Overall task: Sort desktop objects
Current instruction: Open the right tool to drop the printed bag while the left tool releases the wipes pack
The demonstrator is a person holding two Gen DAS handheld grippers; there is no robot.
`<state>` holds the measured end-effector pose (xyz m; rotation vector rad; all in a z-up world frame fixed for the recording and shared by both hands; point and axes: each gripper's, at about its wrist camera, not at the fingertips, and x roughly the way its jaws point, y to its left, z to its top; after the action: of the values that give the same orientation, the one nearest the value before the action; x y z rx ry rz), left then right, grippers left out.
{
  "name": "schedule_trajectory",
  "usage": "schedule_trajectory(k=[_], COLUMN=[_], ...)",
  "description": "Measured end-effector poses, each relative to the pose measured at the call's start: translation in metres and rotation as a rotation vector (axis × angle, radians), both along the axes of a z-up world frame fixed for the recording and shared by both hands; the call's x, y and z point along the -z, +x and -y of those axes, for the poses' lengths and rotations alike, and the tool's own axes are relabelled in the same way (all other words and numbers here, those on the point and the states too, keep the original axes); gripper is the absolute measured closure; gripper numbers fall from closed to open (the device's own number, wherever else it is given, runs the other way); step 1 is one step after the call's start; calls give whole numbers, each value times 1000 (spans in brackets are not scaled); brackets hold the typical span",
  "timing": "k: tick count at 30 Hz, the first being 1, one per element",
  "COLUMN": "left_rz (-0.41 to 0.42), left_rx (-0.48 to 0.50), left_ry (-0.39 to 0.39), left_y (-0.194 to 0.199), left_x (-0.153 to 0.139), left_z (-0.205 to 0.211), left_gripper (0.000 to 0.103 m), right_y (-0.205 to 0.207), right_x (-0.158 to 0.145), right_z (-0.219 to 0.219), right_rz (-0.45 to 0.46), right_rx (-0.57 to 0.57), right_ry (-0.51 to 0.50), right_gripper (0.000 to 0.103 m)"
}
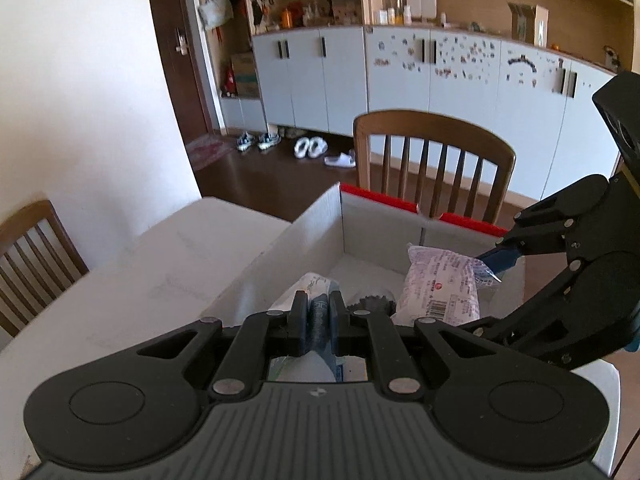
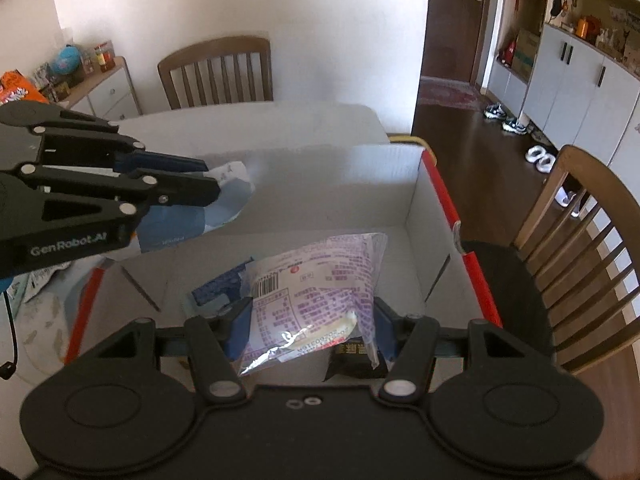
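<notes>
My left gripper (image 1: 318,302) is shut on a blue and white packet (image 1: 320,320), which hangs over the near left part of an open white cardboard box (image 1: 380,232) with red outer edges. In the right wrist view the left gripper (image 2: 210,180) comes in from the left with that packet (image 2: 234,192) pinched in its tips. My right gripper (image 2: 310,324) is shut on a clear bag with purple print (image 2: 320,280), its blue pads (image 2: 240,322) pressing both sides, above the box (image 2: 340,192). The left wrist view shows the bag (image 1: 440,288) over the box's right side.
Inside the box lie a blue item (image 2: 220,288) and a black packet (image 2: 356,356). The box sits on a white table (image 1: 160,272). Wooden chairs (image 1: 432,152) (image 2: 580,240) (image 2: 216,72) stand around it. More wrappers (image 2: 40,280) lie left of the box.
</notes>
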<state>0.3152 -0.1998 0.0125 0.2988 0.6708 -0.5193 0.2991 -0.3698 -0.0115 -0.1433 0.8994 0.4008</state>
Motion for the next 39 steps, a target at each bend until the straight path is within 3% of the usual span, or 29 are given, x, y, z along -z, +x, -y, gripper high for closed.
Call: schedule_trajectory(k=[9,20,31,39], left_rz=[-111,-161,-185,-184], left_rx=[-74,-85,-96,-105], left_ry=[-25,-5,6,-4], left_y=[38,46,46,44], left_x=[20,37,48,47], left_z=[-2,2,-1,-7], left_gripper=[93,93,93,93], right_y=[16,22,23,19], right_x=[23,44,43,24], right_z=[-10,-15,-19,-10], right_rz=[-47,-108,-111,-77], right_rx=[-15,-28,-58,-47], right_ry=[-44,-75,-69,-39], right_gripper=[43,42,36,27])
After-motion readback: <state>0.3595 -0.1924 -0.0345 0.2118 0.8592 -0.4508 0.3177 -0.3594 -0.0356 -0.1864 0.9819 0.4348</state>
